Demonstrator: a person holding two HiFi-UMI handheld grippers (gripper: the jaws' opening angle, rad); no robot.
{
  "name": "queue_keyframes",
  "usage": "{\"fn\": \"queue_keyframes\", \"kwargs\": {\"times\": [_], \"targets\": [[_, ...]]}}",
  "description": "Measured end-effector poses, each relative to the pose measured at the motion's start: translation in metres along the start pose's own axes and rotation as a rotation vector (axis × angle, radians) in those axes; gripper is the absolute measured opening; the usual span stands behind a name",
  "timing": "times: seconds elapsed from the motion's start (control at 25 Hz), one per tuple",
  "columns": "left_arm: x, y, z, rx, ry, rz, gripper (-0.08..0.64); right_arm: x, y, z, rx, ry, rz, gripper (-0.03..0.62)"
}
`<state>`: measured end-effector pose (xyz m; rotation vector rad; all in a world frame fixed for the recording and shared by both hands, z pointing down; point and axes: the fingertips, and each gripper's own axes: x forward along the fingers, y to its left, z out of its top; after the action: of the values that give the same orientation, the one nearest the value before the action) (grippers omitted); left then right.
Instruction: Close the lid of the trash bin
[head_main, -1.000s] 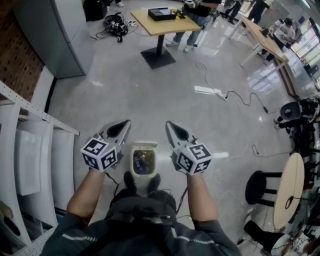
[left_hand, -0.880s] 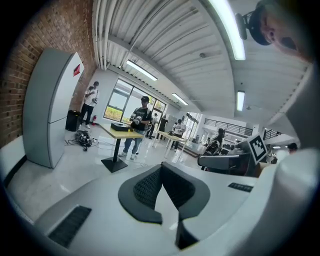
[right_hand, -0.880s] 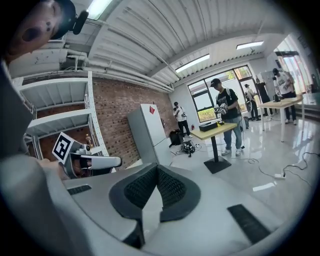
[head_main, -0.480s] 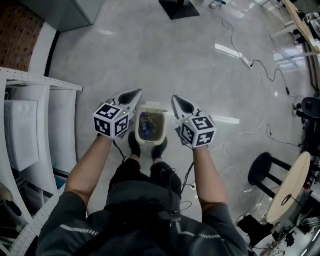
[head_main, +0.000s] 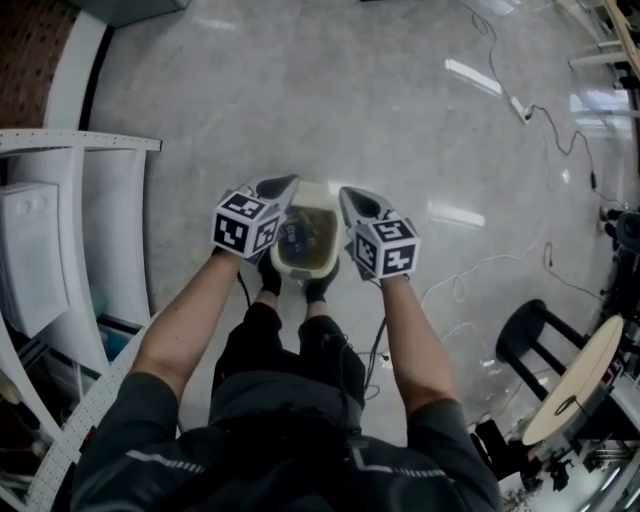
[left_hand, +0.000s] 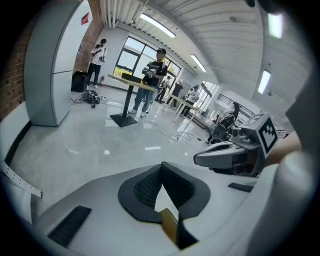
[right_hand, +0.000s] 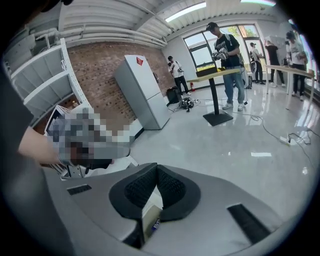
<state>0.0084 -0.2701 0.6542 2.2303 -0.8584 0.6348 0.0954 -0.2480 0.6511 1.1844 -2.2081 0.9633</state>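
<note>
In the head view a cream trash bin (head_main: 301, 268) stands on the floor between the person's black shoes (head_main: 268, 276). It is open, with rubbish showing inside, and its lid (head_main: 312, 189) stands up at the far side. My left gripper (head_main: 290, 181) hangs over the bin's left edge and my right gripper (head_main: 345, 193) over its right edge. Both are shut and hold nothing. In the left gripper view the jaws (left_hand: 161, 165) meet at the tip, and the right gripper (left_hand: 201, 159) shows beside them. The right gripper view shows its jaws (right_hand: 156, 168) meeting too.
White shelving (head_main: 60, 250) runs along the left. A black stool (head_main: 530, 330) and a round table (head_main: 575, 385) stand at the right, with cables (head_main: 470, 275) on the grey floor. People stand at a high table (left_hand: 132, 87) far off, beside a grey cabinet (right_hand: 142, 92).
The head view has tipped further down. Both grippers have drawn in toward each other and now sit right over the bin's edges; the bin stays open.
</note>
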Motion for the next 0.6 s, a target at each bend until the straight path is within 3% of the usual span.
{"fn": "queue_keyframes", "kwargs": {"times": [0.24,0.6], "targets": [[0.03,0.02,-0.047,-0.032,0.11,0.02,0.002,0.038,-0.012,-0.038,0.049,0.09,-0.012,0.012],[0.044,0.025,-0.082,-0.043,0.205,0.004,0.002,0.055,-0.027,-0.075,0.145,0.134,-0.042,0.011]]}}
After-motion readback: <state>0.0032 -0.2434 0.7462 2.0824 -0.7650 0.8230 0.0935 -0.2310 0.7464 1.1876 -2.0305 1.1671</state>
